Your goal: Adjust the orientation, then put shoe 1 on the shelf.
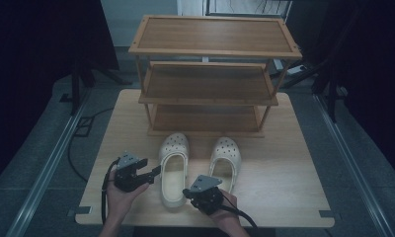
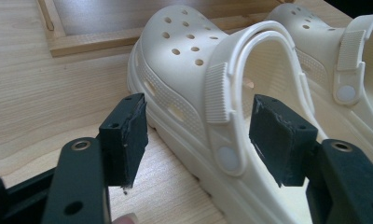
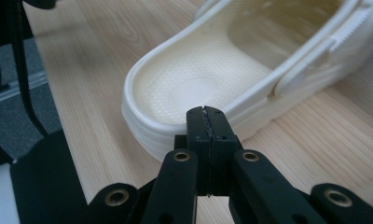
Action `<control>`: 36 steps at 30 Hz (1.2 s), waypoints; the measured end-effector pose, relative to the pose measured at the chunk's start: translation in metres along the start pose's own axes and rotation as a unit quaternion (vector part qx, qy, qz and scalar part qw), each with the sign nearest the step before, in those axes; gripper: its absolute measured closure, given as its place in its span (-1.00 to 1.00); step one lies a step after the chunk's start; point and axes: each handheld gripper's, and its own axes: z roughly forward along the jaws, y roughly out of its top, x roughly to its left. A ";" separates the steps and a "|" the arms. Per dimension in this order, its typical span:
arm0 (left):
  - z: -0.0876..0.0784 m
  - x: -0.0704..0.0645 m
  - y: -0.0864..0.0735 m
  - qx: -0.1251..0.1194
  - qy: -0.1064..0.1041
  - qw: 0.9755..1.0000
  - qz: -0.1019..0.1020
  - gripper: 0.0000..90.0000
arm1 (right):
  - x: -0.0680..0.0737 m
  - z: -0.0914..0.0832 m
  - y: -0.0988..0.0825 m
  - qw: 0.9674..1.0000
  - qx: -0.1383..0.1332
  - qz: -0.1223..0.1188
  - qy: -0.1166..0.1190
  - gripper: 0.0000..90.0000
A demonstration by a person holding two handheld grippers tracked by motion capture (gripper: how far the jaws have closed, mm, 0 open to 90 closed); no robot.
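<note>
Two cream clogs lie side by side on the wooden table, toes toward the rack: the left clog [image 1: 174, 170] and the right clog [image 1: 225, 157]. My left gripper [image 1: 155, 172] is open at the left clog's outer side. In the left gripper view its jaws [image 2: 203, 140] stand wide apart, the left clog's [image 2: 184, 60] strap hinge shows between them, and the pads are clear of it. My right gripper [image 1: 187, 192] is shut with nothing in it, just right of the left clog's heel. In the right gripper view its closed tips [image 3: 206, 113] sit right at the heel rim of that clog [image 3: 194, 88].
A three-tier wooden shoe rack [image 1: 213, 49] stands at the back of the table [image 1: 284, 187], its base [image 2: 96, 39] just beyond the clogs' toes. The right clog [image 2: 324, 56] lies a short gap from the left one. Dark floor and rails surround the table.
</note>
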 end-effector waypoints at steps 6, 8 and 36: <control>0.002 0.001 -0.001 0.004 0.000 1.000 0.000 -0.17 | 0.011 0.013 0.009 1.000 -0.003 -0.022 0.006 1.00; 0.001 0.001 -0.001 0.003 0.000 1.000 0.000 -0.17 | 0.012 0.013 0.009 1.000 -0.002 -0.026 0.006 1.00; 0.022 -0.006 -0.001 0.021 0.023 1.000 0.002 -0.06 | -0.032 -0.038 -0.016 0.998 -0.031 0.042 -0.019 0.58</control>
